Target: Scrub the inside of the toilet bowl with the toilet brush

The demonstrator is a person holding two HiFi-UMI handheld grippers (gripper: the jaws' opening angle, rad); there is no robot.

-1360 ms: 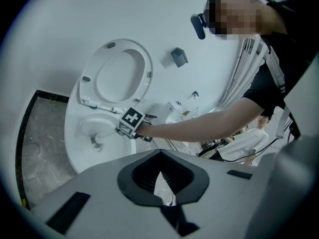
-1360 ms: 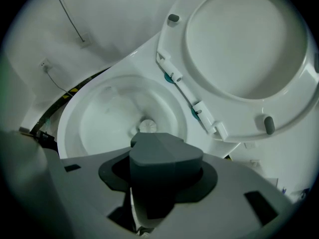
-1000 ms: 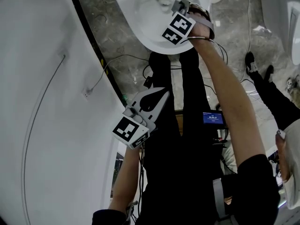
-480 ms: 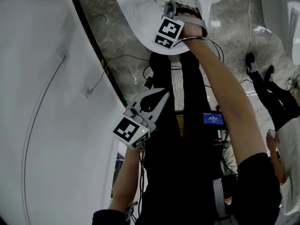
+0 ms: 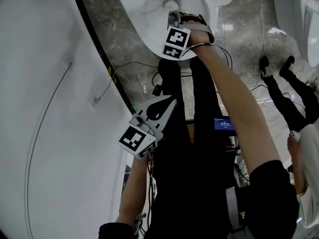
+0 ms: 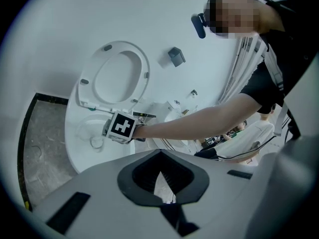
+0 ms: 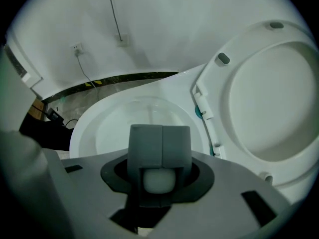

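While the right gripper hangs over the toilet bowl, I log the following.

Item: right fingers, together and clamped on the pale rounded handle of the toilet brush. The brush head is not visible past them; I presume it is down in the bowl.

Item: left gripper, near the torso and well apart from the bowl, fingers together on nothing.

Item: seat, raised, just beside the bowl on the right.

Risks, as I judge them:
- The smooth round handle may twist or slide in the clamp under scrubbing pressure.
- A wide stroke may knock the raised seat.
- Pushing blind, I may scrape the rim instead of the inside.
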